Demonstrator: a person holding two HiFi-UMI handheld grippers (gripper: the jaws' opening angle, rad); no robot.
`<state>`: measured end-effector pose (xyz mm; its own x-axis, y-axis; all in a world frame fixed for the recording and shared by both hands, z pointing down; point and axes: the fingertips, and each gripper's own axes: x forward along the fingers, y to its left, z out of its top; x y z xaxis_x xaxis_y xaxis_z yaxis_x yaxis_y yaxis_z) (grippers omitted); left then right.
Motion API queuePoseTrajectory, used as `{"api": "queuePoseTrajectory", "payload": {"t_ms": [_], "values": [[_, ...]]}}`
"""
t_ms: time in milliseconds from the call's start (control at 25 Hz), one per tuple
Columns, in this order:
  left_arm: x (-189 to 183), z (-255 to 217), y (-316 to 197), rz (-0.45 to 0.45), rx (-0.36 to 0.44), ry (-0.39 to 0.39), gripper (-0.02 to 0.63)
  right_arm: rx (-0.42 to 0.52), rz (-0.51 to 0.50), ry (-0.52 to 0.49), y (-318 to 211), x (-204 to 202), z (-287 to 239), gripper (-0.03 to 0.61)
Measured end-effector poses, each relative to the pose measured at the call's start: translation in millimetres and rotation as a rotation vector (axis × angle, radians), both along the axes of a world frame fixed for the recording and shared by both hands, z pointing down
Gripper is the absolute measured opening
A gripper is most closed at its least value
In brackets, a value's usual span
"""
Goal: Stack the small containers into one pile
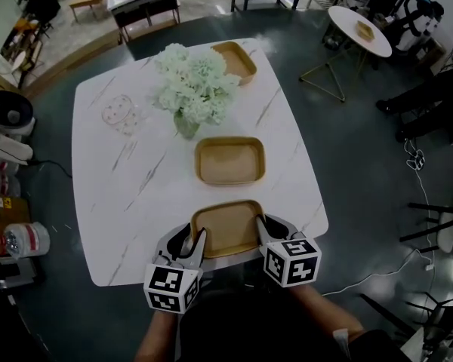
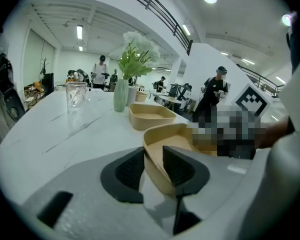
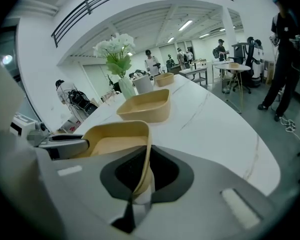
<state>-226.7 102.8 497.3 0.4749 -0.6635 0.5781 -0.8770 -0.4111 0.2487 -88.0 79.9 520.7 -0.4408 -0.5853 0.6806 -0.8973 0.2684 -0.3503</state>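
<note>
R gripper (image 3: 144,176) – jaws pinch wall of 1 container (image 3: 110,145).

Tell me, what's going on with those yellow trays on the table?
A person holds a gripper in each hand, both at the nearest container, which sits at the white table's near edge. The right gripper's jaws are shut on its right wall. The left gripper's jaws straddle its left wall, though whether they squeeze it is unclear. The middle container and the far container by the flowers sit apart, so nothing is stacked yet.
</note>
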Motion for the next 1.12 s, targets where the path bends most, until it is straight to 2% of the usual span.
{"api": "queuePoseTrajectory", "payload": {"t_ms": [280,560,720,1120], "values": [[13,-26,-16,0.034,0.052,0.011,0.104,-0.021,0.047,-0.038,-4,12,-18,0.012],[24,-59,-41,0.02,0.112,0.03,0.107,0.002,0.066,-0.075,-26,24,-48,0.012],[27,-68,-61,-0.001,0.137,0.005,0.106,0.014,0.058,-0.085,-46,26,-56,0.014],[32,-77,-109,-0.044,0.158,-0.016,0.106,0.001,0.041,-0.114,-95,30,-64,0.015]]}}
